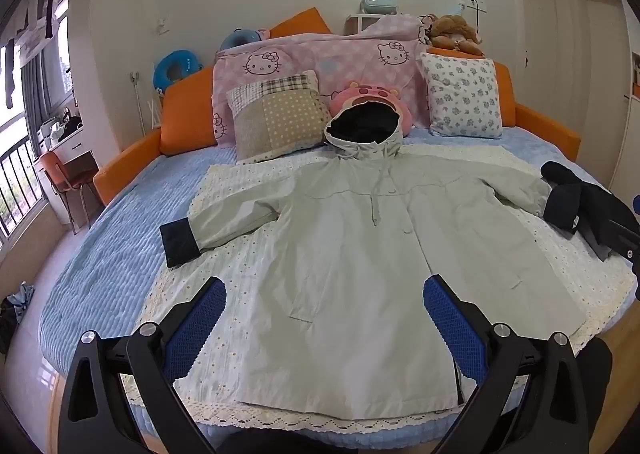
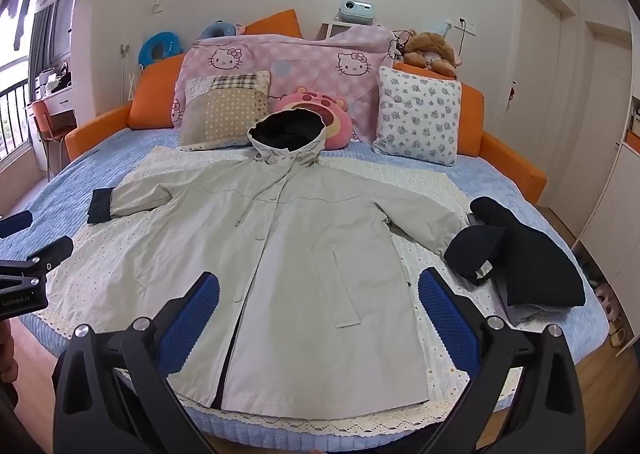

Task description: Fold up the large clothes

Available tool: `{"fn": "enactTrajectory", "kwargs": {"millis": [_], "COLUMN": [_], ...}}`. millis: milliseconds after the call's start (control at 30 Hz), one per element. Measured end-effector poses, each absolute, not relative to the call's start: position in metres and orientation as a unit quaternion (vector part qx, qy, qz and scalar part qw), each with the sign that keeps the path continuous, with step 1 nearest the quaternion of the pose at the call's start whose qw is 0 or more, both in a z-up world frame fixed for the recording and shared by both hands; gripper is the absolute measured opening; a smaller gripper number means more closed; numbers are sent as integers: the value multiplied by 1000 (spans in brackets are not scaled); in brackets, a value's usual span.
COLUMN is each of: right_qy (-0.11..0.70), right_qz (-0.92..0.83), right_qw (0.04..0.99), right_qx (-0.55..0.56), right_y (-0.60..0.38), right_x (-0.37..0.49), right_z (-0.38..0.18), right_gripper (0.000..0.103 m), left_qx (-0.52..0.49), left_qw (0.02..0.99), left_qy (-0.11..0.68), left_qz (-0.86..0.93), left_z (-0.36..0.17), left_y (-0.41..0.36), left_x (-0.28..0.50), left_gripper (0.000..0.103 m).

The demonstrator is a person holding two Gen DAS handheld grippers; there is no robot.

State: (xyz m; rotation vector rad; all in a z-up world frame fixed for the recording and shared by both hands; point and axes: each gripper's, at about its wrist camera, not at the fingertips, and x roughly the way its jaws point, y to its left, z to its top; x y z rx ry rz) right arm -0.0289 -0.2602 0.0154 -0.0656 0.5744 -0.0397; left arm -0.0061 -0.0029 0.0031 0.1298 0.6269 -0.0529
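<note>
pale hooded coat (image 1: 352,238) lies spread flat, front up, across the middle of the frame on the round blue bed (image 1: 116,221), sleeves out to both sides. left gripper (image 1: 325,294) hovers at the bottom, blue pads wide apart, nothing between them. dark garment (image 1: 592,209) sits at right edge.

A patchwork cushion (image 1: 276,115), pink strawberry-bear plush (image 1: 370,97) and floral pillow (image 1: 464,95) stood along the far orange headboard (image 1: 186,113). A projector (image 1: 377,1) sat behind.
</note>
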Motion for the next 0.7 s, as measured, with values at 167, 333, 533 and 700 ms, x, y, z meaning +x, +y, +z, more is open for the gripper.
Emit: {"fn": "enactTrajectory", "kwargs": {"millis": [167, 333, 533, 700], "right_qy": [283, 265, 249, 259], "right_qz": [-20, -42, -60, -41], "right_qw": [958, 961, 963, 964], "right_qx": [-33, -61, -87, -43], "right_y": [-259, -255, -250, -265], "right_x": [-30, -32, -34, -32], "right_z": [16, 15, 12, 13], "right_gripper": [98, 98, 98, 98], "left_qx": [58, 57, 56, 47], "left_qw": [950, 949, 947, 948], "left_qy": [308, 309, 316, 315], "left_qz": [-22, -18, -13, -22], "left_z": [6, 4, 1, 4], "left_y": [4, 6, 6, 4], "left_x": [-7, -7, -4, -3], "left_gripper": [100, 100, 100, 100]}}
